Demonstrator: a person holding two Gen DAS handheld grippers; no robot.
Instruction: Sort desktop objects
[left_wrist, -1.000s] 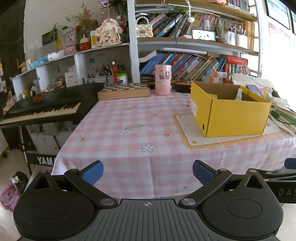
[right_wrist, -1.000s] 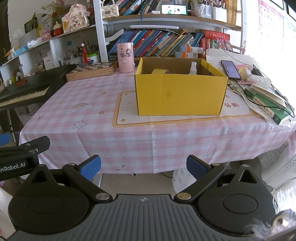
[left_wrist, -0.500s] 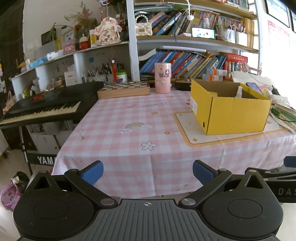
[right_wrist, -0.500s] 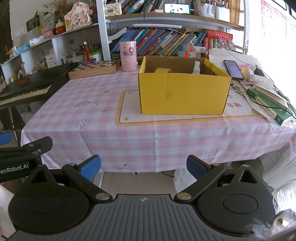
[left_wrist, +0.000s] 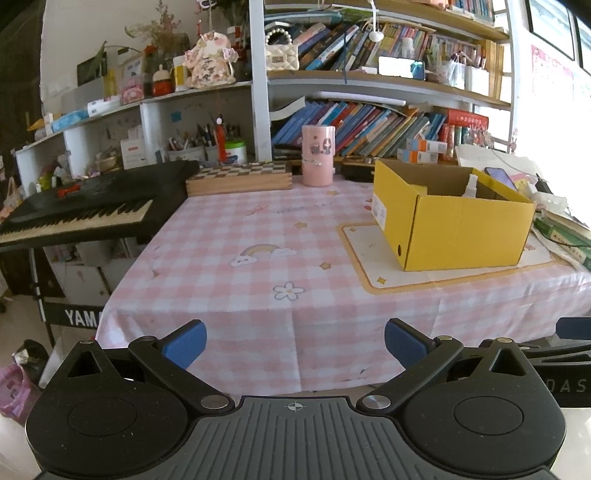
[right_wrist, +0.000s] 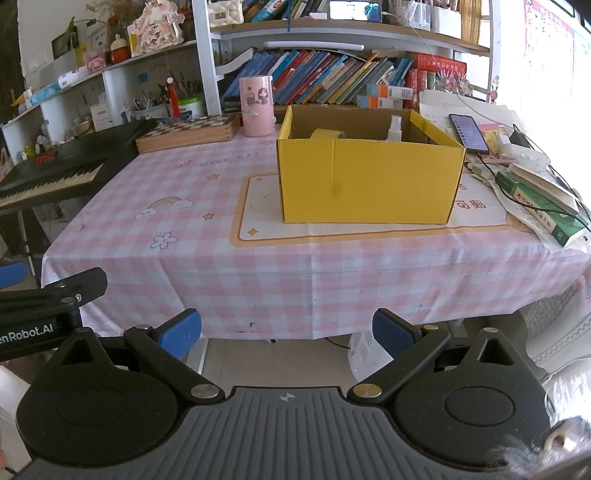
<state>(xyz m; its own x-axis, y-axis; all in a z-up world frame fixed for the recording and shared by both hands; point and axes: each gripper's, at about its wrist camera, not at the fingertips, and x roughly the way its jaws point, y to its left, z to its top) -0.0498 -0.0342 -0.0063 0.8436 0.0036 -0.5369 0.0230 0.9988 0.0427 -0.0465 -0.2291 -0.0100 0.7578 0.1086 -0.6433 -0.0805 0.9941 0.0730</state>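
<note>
A yellow cardboard box (right_wrist: 369, 181) (left_wrist: 454, 225) stands on a cream mat on the pink checked tablecloth (left_wrist: 266, 258). Inside it I see a tape roll (right_wrist: 327, 133) and a small white spray bottle (right_wrist: 394, 128) (left_wrist: 470, 186). My left gripper (left_wrist: 294, 341) is open and holds nothing, in front of the table's near edge. My right gripper (right_wrist: 286, 332) is open too, below the table edge, well short of the box. The left gripper's side shows at the left of the right wrist view.
A pink cup (left_wrist: 318, 155) and a wooden chessboard box (left_wrist: 238, 177) stand at the table's back. A black keyboard (left_wrist: 81, 210) is at the left. A phone (right_wrist: 468, 132), books (right_wrist: 539, 203) and cables crowd the right edge. Bookshelves stand behind.
Both grippers have drawn back and away from the table; the box and tablecloth look smaller and farther. Both stay open.
</note>
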